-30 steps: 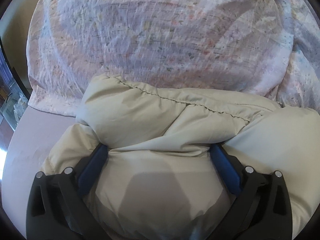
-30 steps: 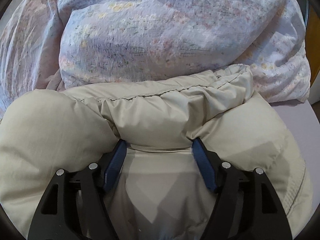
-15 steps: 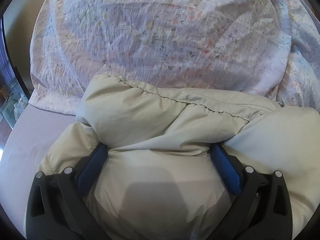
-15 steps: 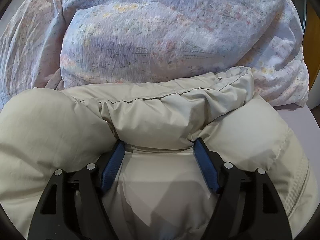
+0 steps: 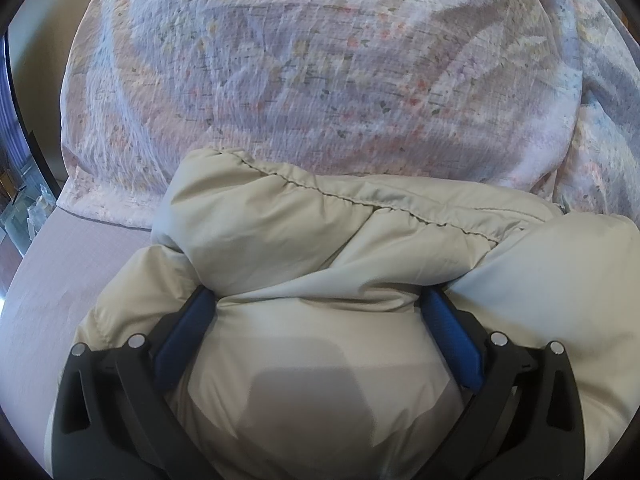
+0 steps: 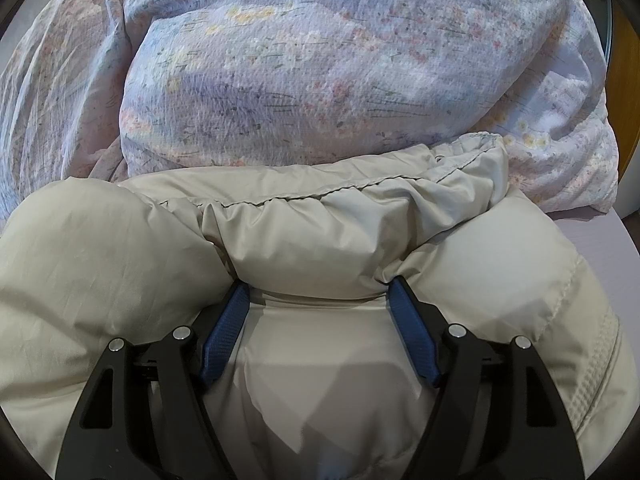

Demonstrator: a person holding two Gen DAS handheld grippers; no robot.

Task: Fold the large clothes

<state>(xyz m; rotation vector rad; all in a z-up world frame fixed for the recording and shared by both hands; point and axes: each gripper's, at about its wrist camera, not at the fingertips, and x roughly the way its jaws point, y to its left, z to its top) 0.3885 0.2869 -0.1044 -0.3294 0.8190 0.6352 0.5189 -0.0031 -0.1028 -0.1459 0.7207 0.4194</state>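
Here the jacket (image 5: 320, 240), a puffy beige one, lies on the bed (image 5: 60, 280) with its gathered hem just against the duvet (image 5: 320, 80). The left tool (image 5: 320, 304) has its fingers (image 5: 184, 328) spread wide, and a thick roll of the jacket bulges between them; the pads press into the padding from both sides. The right tool (image 6: 318, 292) stands the same way on the other part of the jacket, its fingers (image 6: 224, 328) wide and sunk into the filling.

I think the risk is the slippery, air-filled cloth. A wide hold on such a bulge may be weak, so the roll can spring out of one tool if it is lifted or pushed further. Then the fold would open unevenly. Also the hem touches the duvet, so a push forward could drag the duvet or crumple the hem under itself.

By count I see one jacket, two tools with two blue pads each, one flowered duvet, and one bed with a pale lilac sheet.
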